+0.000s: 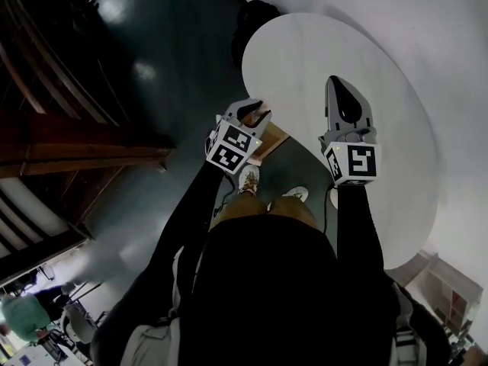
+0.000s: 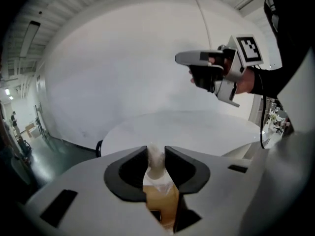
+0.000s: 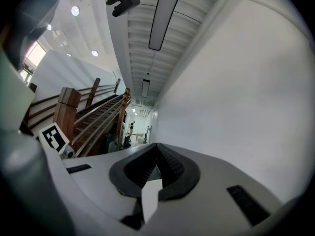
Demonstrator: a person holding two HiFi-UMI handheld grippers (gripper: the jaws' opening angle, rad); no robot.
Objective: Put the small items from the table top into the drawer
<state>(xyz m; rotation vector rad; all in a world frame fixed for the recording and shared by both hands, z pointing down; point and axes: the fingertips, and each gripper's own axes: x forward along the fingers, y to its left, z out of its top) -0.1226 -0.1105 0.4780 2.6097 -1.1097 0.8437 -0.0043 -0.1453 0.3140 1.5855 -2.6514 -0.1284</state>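
Left gripper view is showing the left gripper [image 2: 156, 155] clamping a packet [image 2: 160, 188] by its crinkly white top at six o'clock. The packet is probably light, soft and slippery. The right gripper [image 3: 156, 152] is sitting closed and empty.

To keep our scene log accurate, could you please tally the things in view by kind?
Grey handheld tongs: 2 (left tongs, right tongs)
White oval table: 1
Tan wooden drawer: 1
Small white crumpled item, held in the left tongs: 1
Total: 5

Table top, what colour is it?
The table top is plain white; the head view shows it best.
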